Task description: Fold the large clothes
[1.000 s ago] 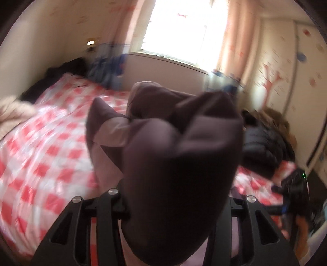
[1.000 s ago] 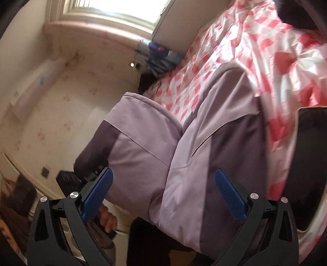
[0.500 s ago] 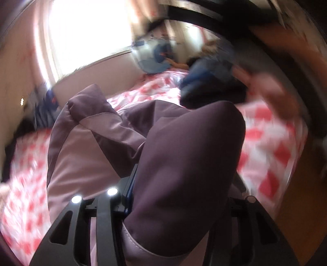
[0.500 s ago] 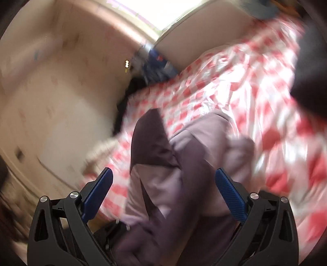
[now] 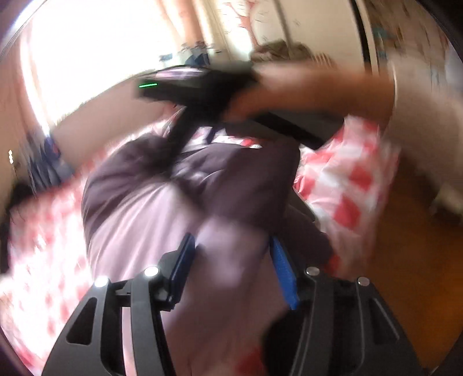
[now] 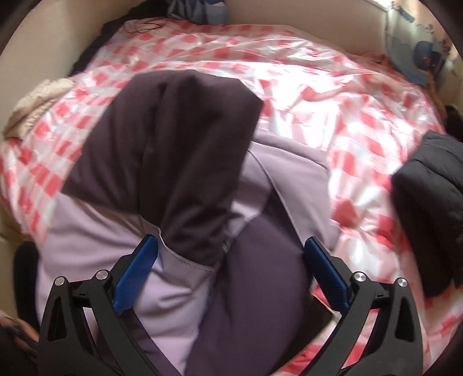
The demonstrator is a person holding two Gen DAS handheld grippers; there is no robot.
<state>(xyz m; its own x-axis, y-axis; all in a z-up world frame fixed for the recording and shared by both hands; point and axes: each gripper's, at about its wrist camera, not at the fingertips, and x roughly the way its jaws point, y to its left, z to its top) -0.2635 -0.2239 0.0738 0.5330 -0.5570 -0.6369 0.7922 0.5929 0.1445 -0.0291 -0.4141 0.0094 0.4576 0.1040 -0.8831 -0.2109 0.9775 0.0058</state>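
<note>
A padded jacket in lilac and dark purple (image 6: 185,173) lies bunched on the red-and-white checked bed cover (image 6: 332,95). In the left wrist view the jacket (image 5: 162,202) fills the centre and my left gripper (image 5: 231,266) has its blue pads shut on a fold of its lilac fabric. My right gripper (image 6: 228,260) is open, its blue pads wide apart on either side of the jacket's near folds, with fabric between them. The right gripper's body and the hand holding it (image 5: 208,89) cross the top of the blurred left wrist view.
A black padded garment (image 6: 428,208) lies on the bed at the right. A cream garment (image 6: 37,98) sits at the left edge, dark and blue clothes (image 6: 196,14) at the head. Wooden floor (image 5: 411,260) shows beside the bed.
Both grippers swung down toward the bed with the jacket. The right gripper now looks down over the bunched jacket, and its body has entered the left wrist view. The left still grips fabric.
</note>
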